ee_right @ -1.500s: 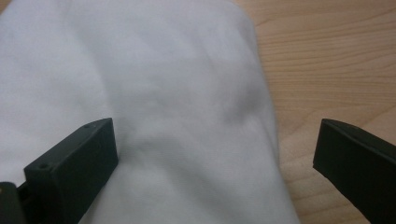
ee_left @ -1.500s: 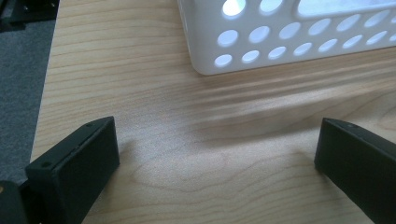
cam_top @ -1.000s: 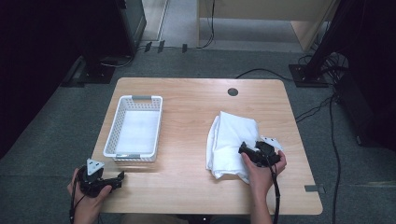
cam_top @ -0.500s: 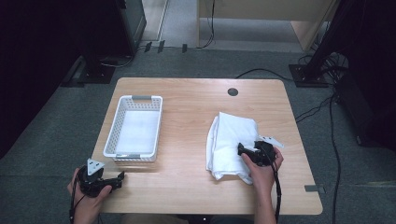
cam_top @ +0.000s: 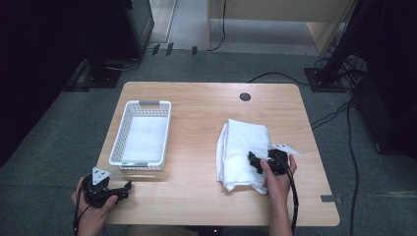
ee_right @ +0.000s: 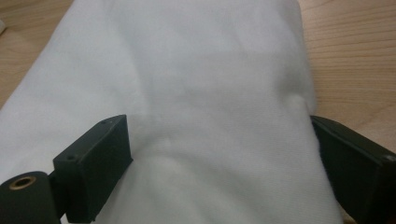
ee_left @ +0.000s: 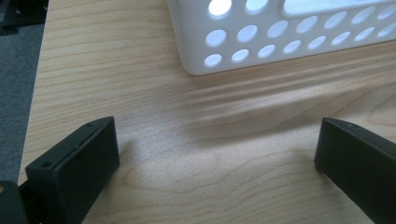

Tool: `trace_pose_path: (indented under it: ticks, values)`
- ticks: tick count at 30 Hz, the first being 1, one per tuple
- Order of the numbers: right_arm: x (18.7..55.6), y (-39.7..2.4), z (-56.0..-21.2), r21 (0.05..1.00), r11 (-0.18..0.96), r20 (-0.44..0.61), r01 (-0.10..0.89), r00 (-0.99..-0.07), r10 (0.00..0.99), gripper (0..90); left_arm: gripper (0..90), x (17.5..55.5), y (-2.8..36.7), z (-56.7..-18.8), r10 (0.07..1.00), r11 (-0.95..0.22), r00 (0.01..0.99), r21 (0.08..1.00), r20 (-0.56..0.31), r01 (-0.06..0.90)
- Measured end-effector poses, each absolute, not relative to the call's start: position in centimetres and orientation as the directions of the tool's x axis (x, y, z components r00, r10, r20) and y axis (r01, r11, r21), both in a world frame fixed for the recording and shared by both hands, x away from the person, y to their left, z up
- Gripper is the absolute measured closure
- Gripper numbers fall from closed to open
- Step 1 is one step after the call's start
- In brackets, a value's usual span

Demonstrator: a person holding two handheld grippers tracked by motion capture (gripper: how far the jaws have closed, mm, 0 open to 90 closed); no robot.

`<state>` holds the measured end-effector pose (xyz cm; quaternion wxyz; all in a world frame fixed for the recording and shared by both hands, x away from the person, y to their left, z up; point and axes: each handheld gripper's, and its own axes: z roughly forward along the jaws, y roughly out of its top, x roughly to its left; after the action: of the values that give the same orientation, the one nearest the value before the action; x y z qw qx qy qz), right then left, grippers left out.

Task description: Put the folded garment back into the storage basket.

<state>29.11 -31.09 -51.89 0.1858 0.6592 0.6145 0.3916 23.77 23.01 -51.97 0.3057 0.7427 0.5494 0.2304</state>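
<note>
Two bare forearms, no sleeves showing, enter at the tabletop's near edge, each hand gripping a black handheld tool. The left tool [cam_top: 105, 189] carries a grey three-cornered plate with small dark holes on top; the right tool [cam_top: 265, 163] carries a paler plate of the same shape. A black cable trails back from each. Up close, each tool has two blocky matte-black jaws with small screw holes, and the right one shows a brass-coloured ring at its base.

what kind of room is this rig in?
Probably a lab or office workspace, not a home: a plain wooden desk with a cable port, grey carpet floor, black equipment stands and loose cables around it.
</note>
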Motion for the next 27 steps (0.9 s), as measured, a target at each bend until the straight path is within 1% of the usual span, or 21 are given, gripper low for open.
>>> trace_pose_path:
  ticks: [2,5,7,11,15,17,18,19,23,25,26,27]
  values:
    - [29.1,-31.1,-51.9,0.728,-0.161,0.284,0.666,-0.08,0.955,6.3,0.0,23.8,23.0,-52.0,0.956,-0.213,0.294,0.707,0.007,0.675]
    - [28.9,-30.5,-52.0,0.746,-0.11,0.233,0.657,-0.102,0.967,4.7,0.0,23.8,23.0,-52.0,0.955,-0.214,0.296,0.707,0.007,0.674]
    - [29.0,-30.4,-52.0,0.742,-0.103,0.226,0.662,-0.103,0.969,2.4,0.0,23.8,23.0,-52.0,0.955,-0.213,0.295,0.707,0.007,0.674]
    - [29.1,-30.3,-52.0,0.74,-0.088,0.216,0.667,-0.111,0.97,2.3,0.0,23.8,23.0,-52.0,0.955,-0.214,0.296,0.707,0.006,0.674]
    - [29.2,-30.4,-52.1,0.731,-0.083,0.229,0.677,-0.129,0.965,3.2,0.0,23.8,23.0,-52.0,0.955,-0.214,0.296,0.707,0.006,0.674]
    - [29.2,-30.1,-52.1,0.732,-0.068,0.206,0.678,-0.126,0.97,4.6,0.0,23.8,23.0,-52.0,0.954,-0.216,0.3,0.707,0.007,0.673]
    - [29.2,-30.0,-52.1,0.733,-0.065,0.201,0.677,-0.125,0.972,6.6,0.0,23.8,23.0,-52.0,0.953,-0.219,0.302,0.707,0.008,0.673]
    - [29.2,-30.0,-52.1,0.736,-0.06,0.198,0.674,-0.13,0.971,10.4,0.0,23.8,23.0,-52.0,0.952,-0.221,0.305,0.707,0.008,0.672]
    - [28.8,-30.1,-52.0,0.747,-0.074,0.235,0.661,-0.159,0.959,27.4,0.0,23.8,23.0,-52.0,0.951,-0.224,0.308,0.707,0.008,0.671]
    - [28.6,-30.5,-52.1,0.744,-0.117,0.284,0.658,-0.152,0.947,44.6,0.0,23.8,22.9,-52.0,0.951,-0.224,0.309,0.707,0.008,0.671]
    - [28.5,-30.7,-52.1,0.741,-0.138,0.297,0.657,-0.136,0.945,50.8,0.0,23.7,22.9,-52.0,0.951,-0.226,0.31,0.706,0.009,0.671]
    - [28.4,-30.9,-52.1,0.737,-0.162,0.315,0.656,-0.122,0.941,53.3,0.0,23.7,22.9,-52.0,0.951,-0.225,0.311,0.706,0.008,0.671]
